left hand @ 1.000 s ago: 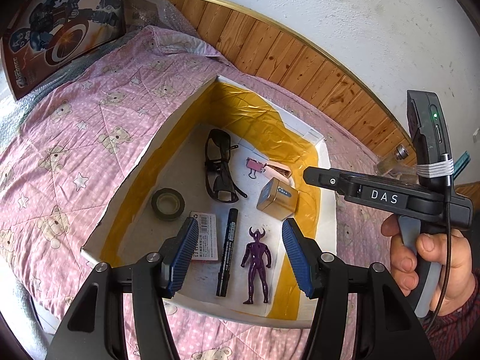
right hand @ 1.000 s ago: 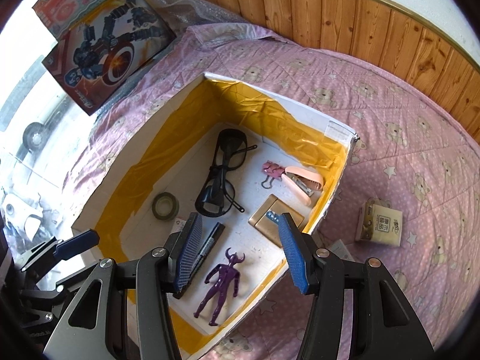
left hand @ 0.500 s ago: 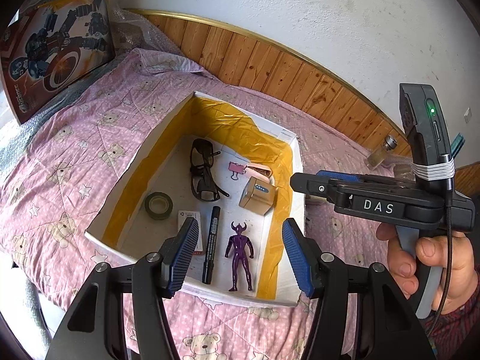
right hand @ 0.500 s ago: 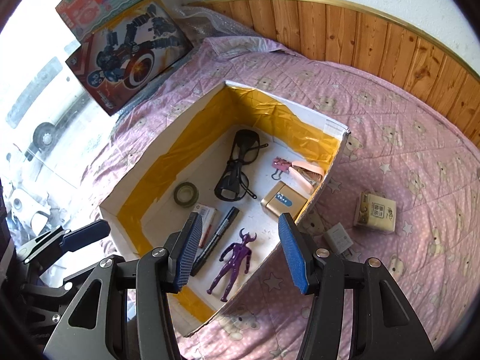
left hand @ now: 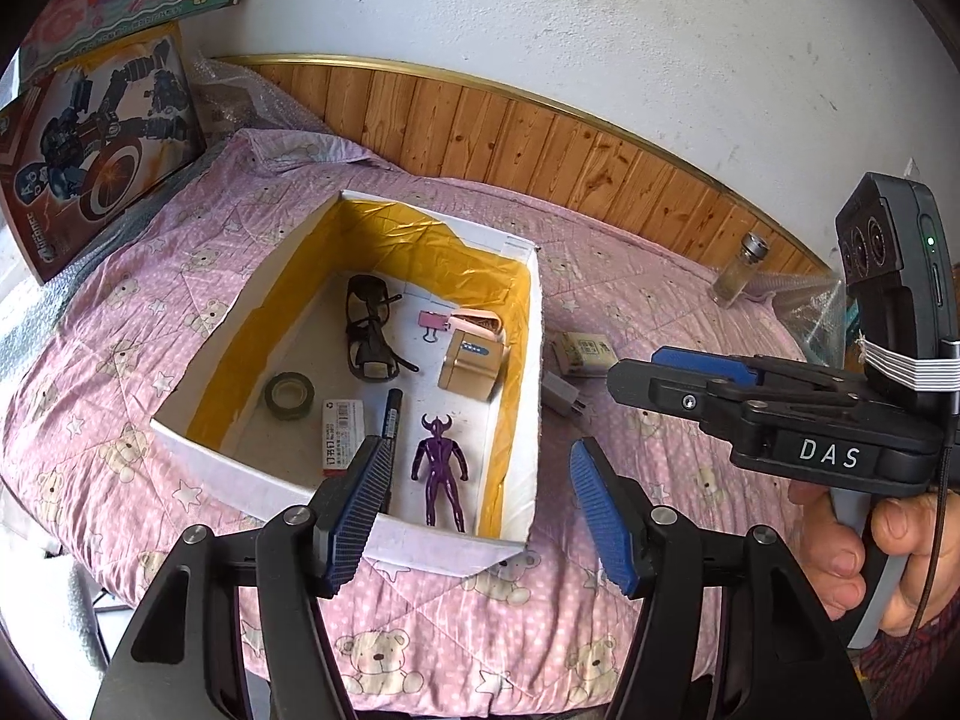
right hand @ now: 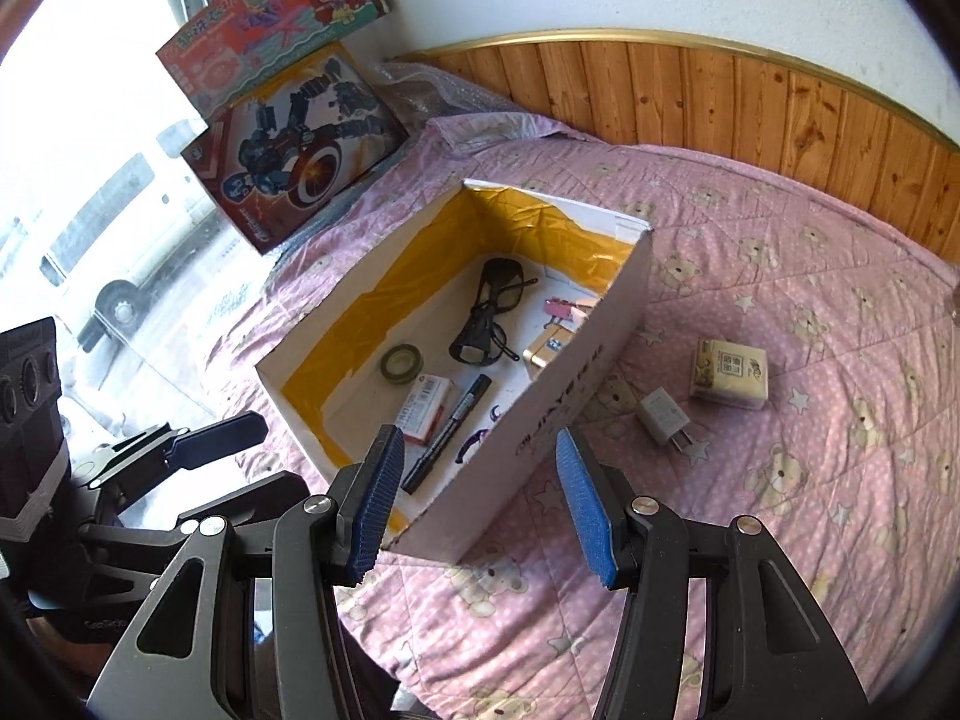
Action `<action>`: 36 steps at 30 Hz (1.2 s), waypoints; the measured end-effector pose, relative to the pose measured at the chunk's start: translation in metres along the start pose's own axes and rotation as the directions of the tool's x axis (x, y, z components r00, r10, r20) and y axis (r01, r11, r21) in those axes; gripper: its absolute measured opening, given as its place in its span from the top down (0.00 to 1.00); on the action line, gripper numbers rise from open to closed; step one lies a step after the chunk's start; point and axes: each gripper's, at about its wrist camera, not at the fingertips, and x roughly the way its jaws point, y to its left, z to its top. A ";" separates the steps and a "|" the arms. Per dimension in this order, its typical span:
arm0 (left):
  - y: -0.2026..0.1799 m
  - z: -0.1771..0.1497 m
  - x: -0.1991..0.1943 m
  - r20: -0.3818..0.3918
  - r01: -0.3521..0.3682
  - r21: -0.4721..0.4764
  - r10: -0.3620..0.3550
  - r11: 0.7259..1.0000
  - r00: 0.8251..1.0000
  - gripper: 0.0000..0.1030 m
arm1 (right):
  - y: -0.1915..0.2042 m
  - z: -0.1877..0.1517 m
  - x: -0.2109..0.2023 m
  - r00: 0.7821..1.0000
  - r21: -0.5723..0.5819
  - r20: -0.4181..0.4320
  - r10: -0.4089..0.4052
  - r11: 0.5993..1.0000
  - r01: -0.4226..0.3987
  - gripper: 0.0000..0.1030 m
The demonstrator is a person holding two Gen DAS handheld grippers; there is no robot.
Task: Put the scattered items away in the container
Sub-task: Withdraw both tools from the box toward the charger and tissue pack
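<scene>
A white box [left hand: 528, 324] [right hand: 576, 384] lined with yellow tape sits on the pink bedspread. Inside lie black glasses [left hand: 369, 330] [right hand: 486, 318], a tape roll [left hand: 290, 394] [right hand: 401, 364], a staples pack [left hand: 342, 435], a black marker [left hand: 391, 420] [right hand: 450, 435], a purple figure [left hand: 441, 468], a gold tin [left hand: 471, 363] and a pink clip [left hand: 435, 321]. Outside, to the box's right, lie a white charger [right hand: 663, 420] [left hand: 561, 393] and a tissue pack [right hand: 729, 373] [left hand: 585, 353]. My left gripper [left hand: 480, 492] and right gripper [right hand: 480, 504] both hover open and empty, above the box's near edge.
Toy boxes [right hand: 288, 126] [left hand: 90, 138] lean at the far left beside a window. A small glass jar [left hand: 741, 270] stands near the wooden wall panel [left hand: 540, 144] at the far right. A hand [left hand: 888, 564] holds the right gripper's handle.
Both grippers have pulled back and up from the box, so the box looks smaller and the charger and tissue pack come into view. Both stay open.
</scene>
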 end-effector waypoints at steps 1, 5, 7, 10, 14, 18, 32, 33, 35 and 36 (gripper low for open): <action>-0.006 -0.002 -0.001 0.004 0.005 0.014 -0.006 1.000 1.000 0.38 | -0.006 -0.006 -0.004 1.000 0.015 0.008 0.004 1.000 -0.004 0.45; -0.040 -0.008 -0.001 0.019 0.026 0.096 -0.028 0.995 0.999 0.38 | -0.035 -0.033 -0.018 1.000 0.089 0.027 0.008 0.996 -0.010 0.45; -0.057 -0.011 0.004 0.014 0.041 0.128 -0.043 0.991 0.999 0.37 | -0.051 -0.046 -0.022 1.000 0.128 0.029 0.003 0.992 -0.007 0.45; -0.080 -0.014 0.019 -0.016 0.063 0.162 -0.061 0.985 0.998 0.35 | -0.075 -0.063 -0.025 1.000 0.173 0.025 -0.008 0.985 0.004 0.45; -0.106 -0.016 0.043 -0.065 0.092 0.180 -0.081 0.979 0.995 0.35 | -0.103 -0.073 -0.027 1.000 0.211 0.020 -0.020 0.977 0.016 0.45; -0.119 -0.013 0.071 -0.100 0.098 0.158 -0.083 0.982 0.992 0.35 | -0.125 -0.068 -0.022 0.999 0.198 0.010 -0.045 0.979 0.042 0.45; -0.115 0.011 0.192 -0.130 -0.066 0.087 0.077 0.994 0.989 0.33 | -0.208 0.001 0.083 0.993 0.259 -0.115 0.013 0.966 0.017 0.42; -0.114 0.012 0.200 -0.129 -0.081 0.086 0.092 0.993 0.987 0.33 | -0.211 0.006 0.096 0.991 0.268 -0.134 0.012 0.963 0.025 0.41; -0.111 0.014 0.214 -0.133 -0.101 0.083 0.112 0.991 0.985 0.32 | -0.218 0.016 0.116 0.986 0.271 -0.165 0.005 0.962 0.040 0.41; -0.110 0.015 0.220 -0.132 -0.109 0.085 0.119 0.990 0.984 0.32 | -0.221 0.020 0.125 0.984 0.264 -0.180 -0.003 0.963 0.051 0.40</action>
